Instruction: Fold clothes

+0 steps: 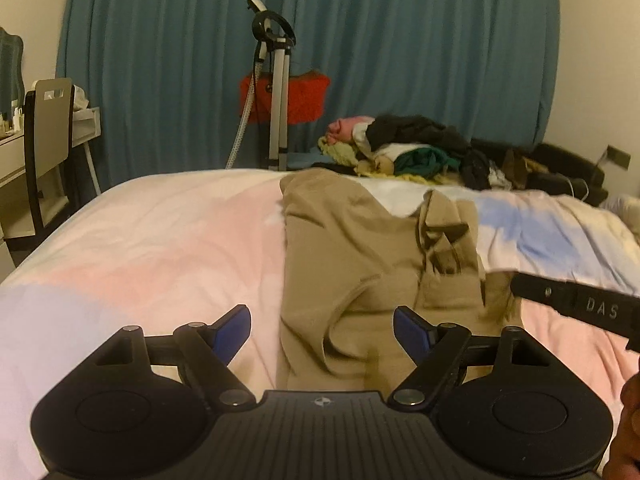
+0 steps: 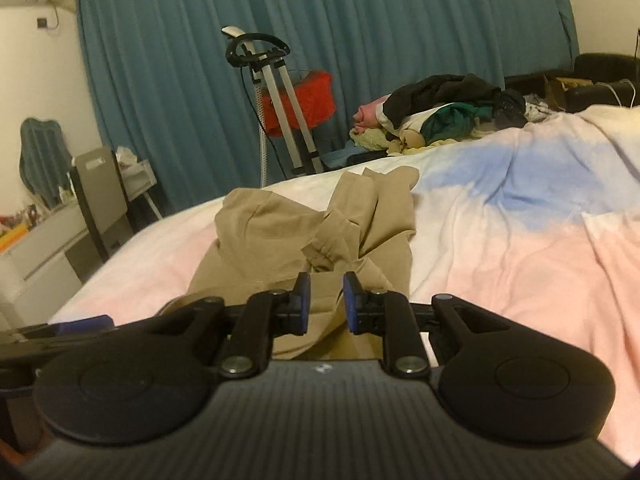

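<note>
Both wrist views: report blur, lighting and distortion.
Left wrist view: dim warm light, fisheye-bent edges; the black right gripper entering at right and the tan cloth garment look motion-smeared. Right wrist view: same light; garment soft, dark corner vignetting.

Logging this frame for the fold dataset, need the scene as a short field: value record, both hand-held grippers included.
surface: bed with a pink, white and blue cover
garment: tan garment, crumpled, partly folded over itself, on the bed
left hand-held gripper: open, fingers apart above the garment's near end, holding nothing
right hand-held gripper: narrow gap between the pads, tan cloth seen through it; grip not clear
background: clothes pile at the far edge of the bed, teal curtain behind
</note>
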Motion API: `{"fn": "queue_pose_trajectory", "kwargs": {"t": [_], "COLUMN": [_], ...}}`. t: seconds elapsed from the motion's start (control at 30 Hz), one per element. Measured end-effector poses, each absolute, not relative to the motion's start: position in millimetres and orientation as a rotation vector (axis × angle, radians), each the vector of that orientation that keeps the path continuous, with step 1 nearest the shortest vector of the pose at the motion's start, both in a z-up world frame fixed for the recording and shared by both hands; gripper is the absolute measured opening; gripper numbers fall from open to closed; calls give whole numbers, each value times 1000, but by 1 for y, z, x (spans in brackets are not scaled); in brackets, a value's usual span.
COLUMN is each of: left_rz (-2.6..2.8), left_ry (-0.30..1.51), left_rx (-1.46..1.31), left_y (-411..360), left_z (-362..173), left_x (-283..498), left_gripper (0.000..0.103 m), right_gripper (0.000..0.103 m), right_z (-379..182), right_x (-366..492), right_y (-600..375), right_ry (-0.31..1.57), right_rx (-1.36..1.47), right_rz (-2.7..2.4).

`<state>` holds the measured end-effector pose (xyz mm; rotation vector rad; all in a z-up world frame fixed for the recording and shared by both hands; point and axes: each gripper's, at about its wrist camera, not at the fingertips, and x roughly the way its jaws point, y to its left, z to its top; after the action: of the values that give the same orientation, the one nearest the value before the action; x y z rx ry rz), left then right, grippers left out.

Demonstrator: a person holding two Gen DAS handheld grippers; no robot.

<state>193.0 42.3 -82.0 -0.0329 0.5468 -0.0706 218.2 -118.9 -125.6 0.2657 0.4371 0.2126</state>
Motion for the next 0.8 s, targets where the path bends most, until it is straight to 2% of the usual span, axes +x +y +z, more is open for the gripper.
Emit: {"fn": "queue_pose_trajectory", "kwargs": {"t": [0.33, 0.63, 0.7, 0.73, 0.77, 0.8], "left_rz": [-137, -126, -120, -118, -114, -111], "left_ry": [635, 563, 550, 543, 535, 528], "left_rx": [19, 42, 16, 2, -10, -15], "left_y": [26, 15, 19, 21, 23, 26], "left_z": [-100, -89, -83, -80, -76, -73], "left_x": [174, 155, 147, 143, 138, 133], "left_gripper": [80, 82, 85, 87, 89, 90], "right_gripper": [21, 22, 32, 54, 81, 90], "right_z": [-136, -116, -110, -107, -103, -100], "right_x": [199, 183, 177, 172, 168, 162], "right_y": [-112, -119, -123, -126, -130, -132], "right_ry": [616, 540, 526, 514, 501, 480], "right_rx": [279, 260, 265, 283, 301, 310], "right_rz": [230, 214, 196, 200, 204, 208]}}
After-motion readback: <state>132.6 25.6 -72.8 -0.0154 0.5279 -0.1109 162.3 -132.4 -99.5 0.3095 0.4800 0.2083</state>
